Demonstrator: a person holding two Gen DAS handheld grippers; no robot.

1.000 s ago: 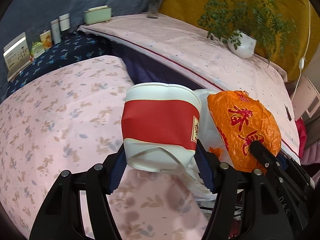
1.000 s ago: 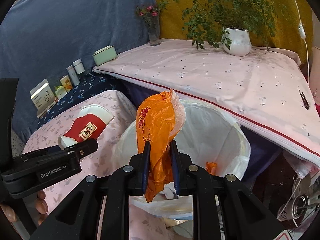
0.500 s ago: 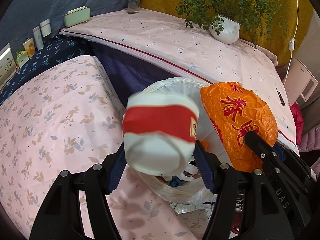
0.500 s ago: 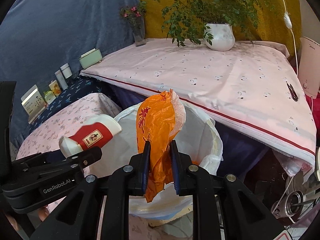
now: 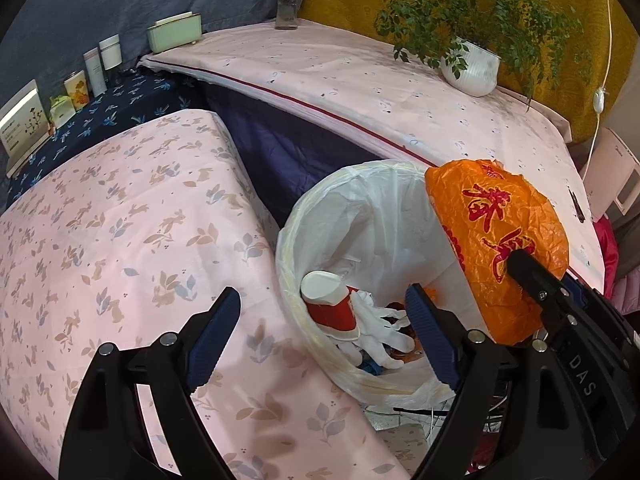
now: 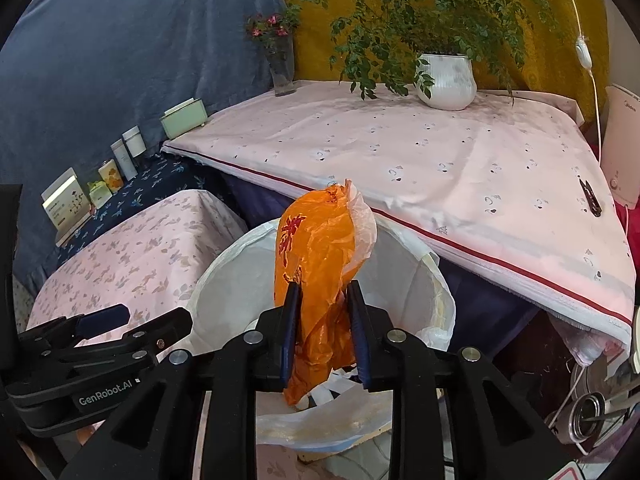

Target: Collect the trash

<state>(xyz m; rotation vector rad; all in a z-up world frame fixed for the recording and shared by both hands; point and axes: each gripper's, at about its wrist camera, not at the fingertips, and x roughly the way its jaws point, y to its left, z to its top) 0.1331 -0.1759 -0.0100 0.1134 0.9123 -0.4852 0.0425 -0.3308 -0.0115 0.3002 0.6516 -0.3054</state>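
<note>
A bin lined with a white bag (image 5: 360,208) stands beside the pink floral table. A red-and-white paper cup (image 5: 330,300) lies inside it on white gloves (image 5: 380,328) and other trash. My left gripper (image 5: 324,320) is open and empty above the bin's near rim. My right gripper (image 6: 322,300) is shut on a crumpled orange plastic bag (image 6: 316,264) with red characters and holds it over the bin (image 6: 404,280); the bag also shows in the left wrist view (image 5: 500,240).
A pink floral table (image 5: 120,240) lies left of the bin. A pink-clothed table (image 6: 400,160) behind holds a potted plant (image 6: 444,80), a flower vase (image 6: 282,68) and a black clip (image 6: 590,198). Small bottles and boxes (image 5: 92,72) line the dark blue shelf.
My left gripper moved over the bin, opened and let go of the paper cup, which now lies in the bin. My right gripper still holds the orange bag.
</note>
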